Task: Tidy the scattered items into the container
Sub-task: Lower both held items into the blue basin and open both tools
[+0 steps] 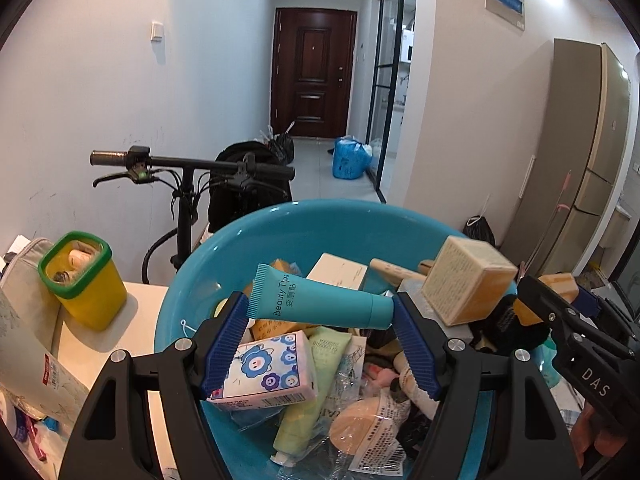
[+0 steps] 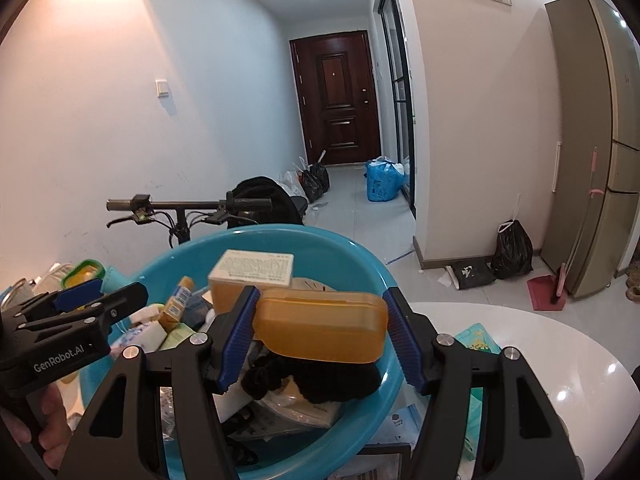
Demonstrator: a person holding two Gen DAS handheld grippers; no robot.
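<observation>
A blue basin (image 1: 280, 216) piled with toiletries, boxes and packets fills the lower part of both views. My left gripper (image 1: 319, 310) is shut lengthwise on a teal tube (image 1: 332, 300), crimped end on the left pad and cap on the right, and holds it just above the heap. In the right wrist view my right gripper (image 2: 320, 296) is shut on an orange translucent case (image 2: 320, 328) over the basin (image 2: 280, 232). Each gripper shows in the other's view: the right gripper (image 1: 568, 300) at the right edge, the left gripper (image 2: 80, 296) at the left, with a hand (image 2: 52, 420) on it.
A yellow tub with a green rim (image 1: 82, 280) stands on the white table (image 1: 148, 320) left of the basin. Loose packets lie at the lower left. A scooter handlebar (image 1: 188, 164) rises behind. A beige box (image 1: 468, 280) tops the heap. A glossy white tabletop (image 2: 540, 340) curves right.
</observation>
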